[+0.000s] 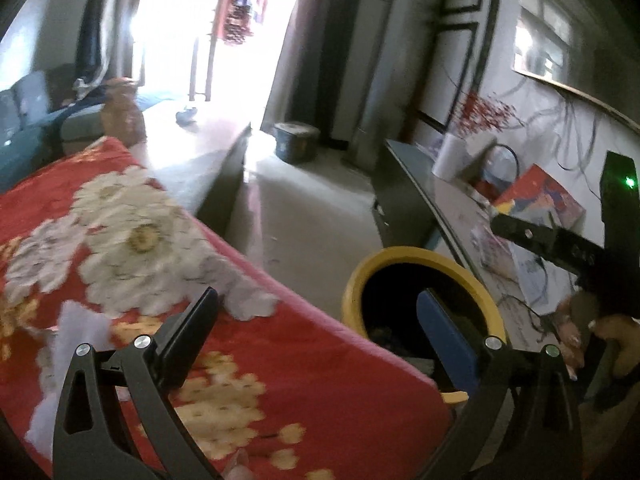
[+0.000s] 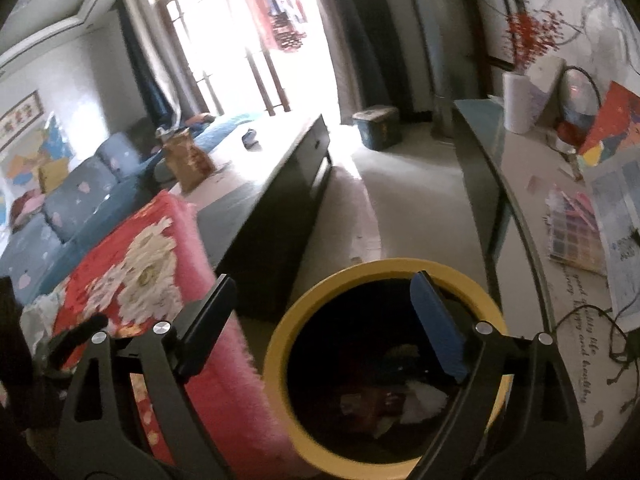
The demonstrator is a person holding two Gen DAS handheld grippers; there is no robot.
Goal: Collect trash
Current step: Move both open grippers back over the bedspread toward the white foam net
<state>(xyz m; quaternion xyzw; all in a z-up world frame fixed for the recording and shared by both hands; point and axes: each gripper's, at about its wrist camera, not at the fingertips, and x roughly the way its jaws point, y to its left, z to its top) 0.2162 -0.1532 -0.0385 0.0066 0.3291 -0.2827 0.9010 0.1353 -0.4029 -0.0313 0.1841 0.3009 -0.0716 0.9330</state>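
Both grippers look alike: the left gripper (image 1: 316, 316) and right gripper (image 2: 324, 300) have black curved arms with silver screws, one black pad and one blue pad (image 2: 436, 328), plus a green light (image 1: 631, 181).

Left gripper (image 1: 316, 320) stands wide, nothing between its fingers. Red flowered blanket (image 1: 120, 248) fills nine o'clock to centre. Yellow-rimmed bin (image 1: 416, 264) stands on the floor at five o'clock, touching the blanket's edge, contents dark. A hand (image 1: 588, 332) at four o'clock holds the right gripper. Cluttered table (image 1: 452, 200) at three o'clock.
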